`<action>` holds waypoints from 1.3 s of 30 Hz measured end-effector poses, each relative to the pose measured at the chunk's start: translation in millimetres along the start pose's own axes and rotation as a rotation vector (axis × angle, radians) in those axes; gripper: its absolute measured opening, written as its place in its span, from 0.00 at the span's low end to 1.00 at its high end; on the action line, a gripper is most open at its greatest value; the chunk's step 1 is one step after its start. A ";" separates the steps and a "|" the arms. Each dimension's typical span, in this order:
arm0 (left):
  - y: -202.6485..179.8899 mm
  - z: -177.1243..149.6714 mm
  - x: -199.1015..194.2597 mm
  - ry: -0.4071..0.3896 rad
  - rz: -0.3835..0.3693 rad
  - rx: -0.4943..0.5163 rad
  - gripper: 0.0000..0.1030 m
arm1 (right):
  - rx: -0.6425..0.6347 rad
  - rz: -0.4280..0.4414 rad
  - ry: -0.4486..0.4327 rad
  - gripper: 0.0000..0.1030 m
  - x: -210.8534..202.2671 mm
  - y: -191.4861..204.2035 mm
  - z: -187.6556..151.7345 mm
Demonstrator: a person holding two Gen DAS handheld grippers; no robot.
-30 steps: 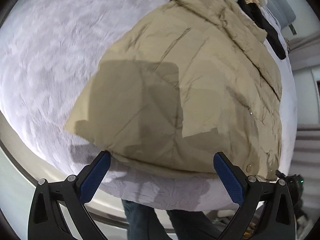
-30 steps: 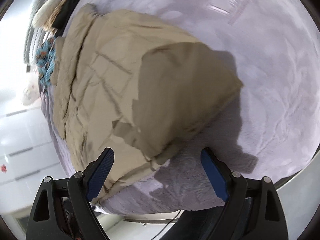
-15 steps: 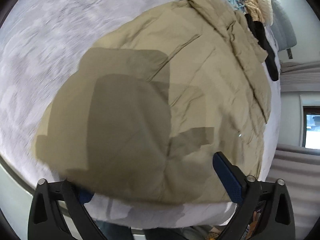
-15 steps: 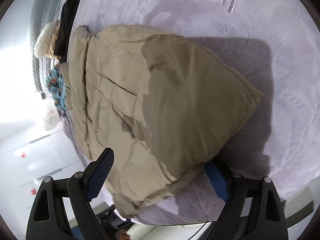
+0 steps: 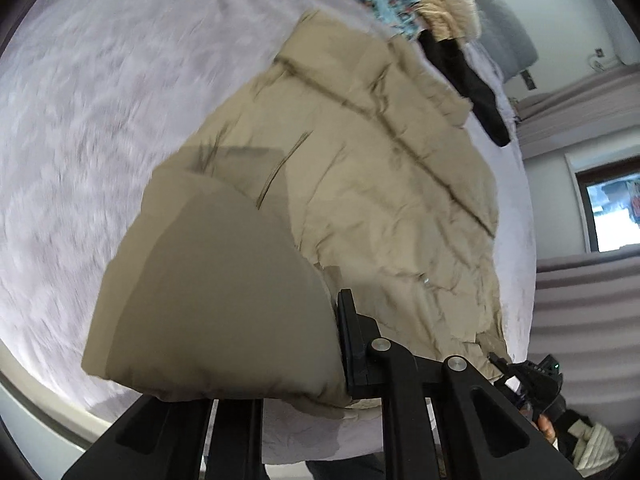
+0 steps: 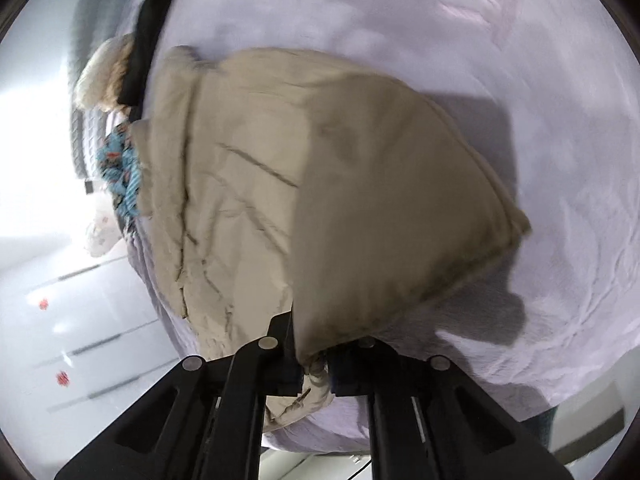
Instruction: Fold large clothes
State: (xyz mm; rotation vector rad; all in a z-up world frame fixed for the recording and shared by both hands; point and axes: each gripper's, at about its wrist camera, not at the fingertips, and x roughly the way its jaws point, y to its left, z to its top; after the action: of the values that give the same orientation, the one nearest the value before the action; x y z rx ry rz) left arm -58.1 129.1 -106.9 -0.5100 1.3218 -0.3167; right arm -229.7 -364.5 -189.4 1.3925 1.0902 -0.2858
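While both claws [image 5: 320, 360] [image 6: 312, 360] just pinched the jacket [image 5: 360, 184], only left view shows window [image 5: 612, 216].

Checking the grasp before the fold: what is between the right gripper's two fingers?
The near hem of the tan jacket, pinched as the right gripper has just closed on it; the right wrist view shows this.

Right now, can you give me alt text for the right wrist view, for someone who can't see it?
The right gripper, its jaws just closed, pinches the near hem of a beige padded jacket lying on a pale lilac bedspread. Beyond the jacket's collar lie a black garment and a cream knitted item.
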 end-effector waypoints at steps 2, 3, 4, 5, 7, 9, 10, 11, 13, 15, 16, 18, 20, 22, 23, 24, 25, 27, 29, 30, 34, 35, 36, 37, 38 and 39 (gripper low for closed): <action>-10.4 10.5 -13.4 -0.025 -0.007 0.037 0.17 | -0.063 0.006 -0.016 0.08 -7.0 19.0 1.6; -14.1 16.4 -21.0 -0.037 -0.010 0.052 0.17 | -0.090 0.008 -0.022 0.08 -9.6 28.9 2.5; -22.4 25.5 -28.4 -0.058 -0.014 0.076 0.17 | -0.128 0.011 -0.030 0.08 -14.0 42.9 4.7; -24.9 31.6 -34.4 -0.071 -0.015 0.092 0.17 | -0.151 0.014 -0.036 0.08 -16.6 51.9 7.1; -43.9 54.3 -48.9 -0.121 -0.007 0.141 0.17 | -0.210 0.029 -0.047 0.08 -23.0 78.5 13.4; -60.8 75.6 -56.6 -0.158 0.004 0.168 0.17 | -0.275 0.045 -0.059 0.08 -29.0 109.6 27.7; -69.0 87.0 -59.9 -0.176 0.010 0.179 0.17 | -0.310 0.052 -0.062 0.08 -30.6 127.7 37.8; -80.4 105.0 -63.3 -0.205 0.025 0.193 0.17 | -0.342 0.056 -0.063 0.08 -31.3 142.5 47.4; -95.8 130.8 -61.9 -0.237 0.047 0.204 0.17 | -0.397 0.056 -0.059 0.08 -28.2 172.6 66.8; -114.5 166.5 -55.5 -0.287 0.083 0.210 0.17 | -0.460 0.045 -0.050 0.08 -18.5 210.4 95.2; -118.5 176.5 -51.1 -0.300 0.095 0.207 0.17 | -0.481 0.038 -0.048 0.08 -13.6 224.2 105.4; -129.2 209.1 -34.5 -0.330 0.136 0.195 0.17 | -0.537 0.018 -0.038 0.08 4.6 260.7 131.1; -133.0 238.4 -12.2 -0.344 0.178 0.165 0.17 | -0.573 -0.011 -0.029 0.08 26.2 288.0 157.3; -129.5 259.6 12.5 -0.337 0.232 0.148 0.17 | -0.588 -0.037 -0.024 0.08 47.6 302.8 176.0; -129.0 269.1 26.9 -0.330 0.258 0.144 0.17 | -0.593 -0.056 -0.017 0.08 64.8 309.8 186.6; -126.5 275.1 37.7 -0.322 0.280 0.149 0.17 | -0.592 -0.069 -0.013 0.08 77.8 312.5 193.4; -122.7 283.2 50.5 -0.310 0.308 0.156 0.17 | -0.589 -0.085 -0.012 0.08 92.2 314.0 199.9; -116.4 293.0 72.7 -0.288 0.329 0.170 0.17 | -0.586 -0.108 -0.009 0.08 113.0 313.1 211.2; -109.1 299.6 91.5 -0.264 0.347 0.182 0.17 | -0.573 -0.137 -0.014 0.08 136.6 306.8 220.0; -104.0 306.9 102.7 -0.252 0.361 0.185 0.17 | -0.559 -0.139 -0.014 0.08 146.0 303.3 223.8; -98.9 317.8 120.9 -0.239 0.372 0.186 0.17 | -0.491 -0.137 0.004 0.08 175.1 288.8 239.3; -100.3 316.1 120.4 -0.242 0.376 0.194 0.17 | -0.486 -0.136 0.006 0.09 177.0 289.1 240.0; -101.6 314.7 118.6 -0.246 0.379 0.202 0.18 | -0.489 -0.135 0.006 0.10 175.7 289.6 240.2; -103.7 312.8 116.0 -0.256 0.388 0.218 0.26 | -0.502 -0.135 0.007 0.11 172.7 291.7 239.1; -105.2 310.5 112.5 -0.264 0.399 0.228 0.58 | -0.513 -0.132 0.007 0.16 169.2 292.4 238.4; -106.8 305.9 105.8 -0.296 0.418 0.241 0.79 | -0.530 -0.122 0.003 0.25 163.7 294.5 236.1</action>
State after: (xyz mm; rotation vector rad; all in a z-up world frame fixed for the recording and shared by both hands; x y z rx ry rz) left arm 270.2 38.8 -90.3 -0.0666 1.0520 -0.0475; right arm 175.2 -434.1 -167.2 0.8571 1.1524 -0.0711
